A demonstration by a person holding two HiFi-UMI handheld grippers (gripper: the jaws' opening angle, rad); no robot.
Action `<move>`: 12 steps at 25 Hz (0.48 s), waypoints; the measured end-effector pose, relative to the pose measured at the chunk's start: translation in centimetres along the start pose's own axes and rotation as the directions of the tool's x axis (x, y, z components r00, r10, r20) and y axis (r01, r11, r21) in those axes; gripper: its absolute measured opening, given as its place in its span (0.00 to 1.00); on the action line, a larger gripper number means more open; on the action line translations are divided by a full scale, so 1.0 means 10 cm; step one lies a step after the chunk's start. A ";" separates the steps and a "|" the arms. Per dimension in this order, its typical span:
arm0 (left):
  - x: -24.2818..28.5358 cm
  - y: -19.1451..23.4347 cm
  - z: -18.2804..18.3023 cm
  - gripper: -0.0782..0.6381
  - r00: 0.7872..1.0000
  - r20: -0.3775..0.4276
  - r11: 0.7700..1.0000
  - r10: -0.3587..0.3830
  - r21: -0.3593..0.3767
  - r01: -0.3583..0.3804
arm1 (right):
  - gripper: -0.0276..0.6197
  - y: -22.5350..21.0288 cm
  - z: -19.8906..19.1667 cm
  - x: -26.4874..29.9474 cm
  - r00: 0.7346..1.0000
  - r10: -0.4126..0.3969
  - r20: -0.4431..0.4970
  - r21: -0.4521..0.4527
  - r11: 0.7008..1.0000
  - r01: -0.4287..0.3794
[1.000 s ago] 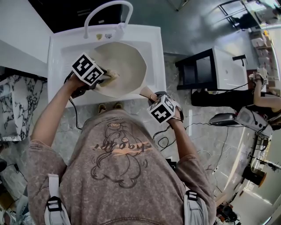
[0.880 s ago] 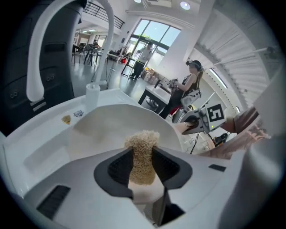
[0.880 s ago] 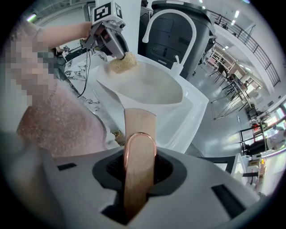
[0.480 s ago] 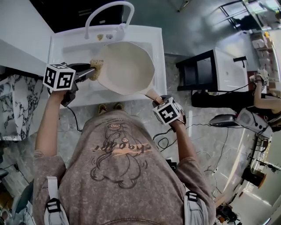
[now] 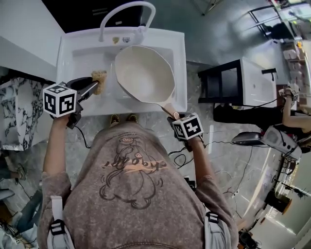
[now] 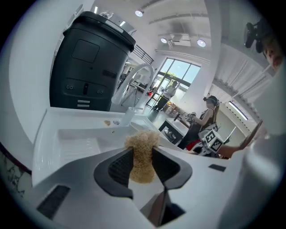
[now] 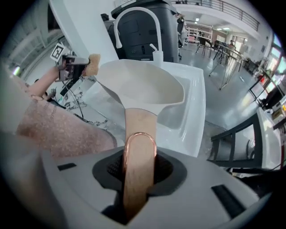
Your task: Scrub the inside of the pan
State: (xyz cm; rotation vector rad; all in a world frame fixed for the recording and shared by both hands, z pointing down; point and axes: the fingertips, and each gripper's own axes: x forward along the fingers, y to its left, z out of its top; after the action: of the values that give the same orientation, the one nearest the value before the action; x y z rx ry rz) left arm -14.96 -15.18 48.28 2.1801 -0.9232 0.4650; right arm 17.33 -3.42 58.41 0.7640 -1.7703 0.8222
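Note:
A cream pan (image 5: 145, 73) is held tilted over the white sink (image 5: 77, 58), its wooden handle (image 7: 137, 152) clamped in my right gripper (image 7: 138, 172), which is shut on it. In the right gripper view the pan's bowl (image 7: 140, 85) faces up and looks bare. My left gripper (image 6: 142, 164) is shut on a tan scrubbing sponge (image 6: 142, 152). In the head view the sponge (image 5: 99, 79) hangs over the sink's left side, apart from the pan's left rim, with the left gripper (image 5: 92, 86) behind it.
A white curved faucet (image 5: 127, 14) stands at the sink's back edge. A black cabinet (image 6: 91, 62) rises behind the sink. A marble counter (image 5: 19, 112) lies to the left, a black-and-white table (image 5: 235, 80) to the right. A person (image 6: 206, 120) stands far off.
My left gripper has drawn the sponge out of the pan and away to the left. The pan has shifted slightly right with its handle still held.

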 end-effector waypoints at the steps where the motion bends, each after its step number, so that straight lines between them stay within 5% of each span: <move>1: 0.01 0.01 -0.05 0.31 1.000 -0.006 1.000 0.010 0.000 -0.010 | 0.22 0.03 0.01 0.02 1.000 0.023 0.013 0.033 0.999 -0.023; 12: 0.22 -0.08 -0.59 0.31 0.996 -0.044 0.997 0.076 -0.031 -0.077 | 0.22 0.35 0.03 0.08 0.960 0.212 0.181 0.269 0.928 -0.256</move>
State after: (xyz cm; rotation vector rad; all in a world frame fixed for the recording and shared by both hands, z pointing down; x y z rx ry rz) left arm -13.16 -11.56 53.15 2.1035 -0.9871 0.5277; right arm 14.14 -1.78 58.43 0.8306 -1.9232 1.2351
